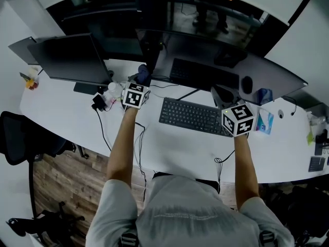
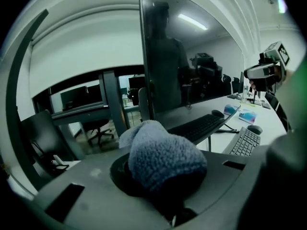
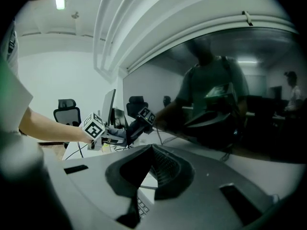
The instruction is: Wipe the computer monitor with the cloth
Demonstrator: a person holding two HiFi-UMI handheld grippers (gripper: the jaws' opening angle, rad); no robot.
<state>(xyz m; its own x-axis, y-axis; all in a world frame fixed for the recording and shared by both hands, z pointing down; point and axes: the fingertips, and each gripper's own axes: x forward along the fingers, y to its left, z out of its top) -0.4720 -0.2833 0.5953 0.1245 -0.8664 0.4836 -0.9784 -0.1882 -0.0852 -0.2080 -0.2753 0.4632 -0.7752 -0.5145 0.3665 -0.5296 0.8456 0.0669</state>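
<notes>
The big dark monitor [image 1: 205,55] stands at the back of the white desk [image 1: 175,148]; in the left gripper view its screen [image 2: 192,61] rises just right of the jaws. My left gripper [image 1: 139,81] is at the screen's lower left corner, shut on a fluffy blue-grey cloth [image 1: 143,74]. Up close the cloth [image 2: 163,159] bulges out of the left gripper [image 2: 160,186]. My right gripper [image 1: 222,95] hovers over the keyboard's right end, near the screen's lower edge. Its jaws are shut with nothing in them [image 3: 151,152]. It also sees the screen [image 3: 225,104] and the left gripper [image 3: 108,133].
A black keyboard [image 1: 193,116] lies in front of the monitor. A second, smaller monitor [image 1: 69,58] stands at the left. A blue box [image 1: 264,121] sits at the right, cables [image 1: 139,138] trail over the desk front, and an office chair [image 1: 20,138] stands at the far left.
</notes>
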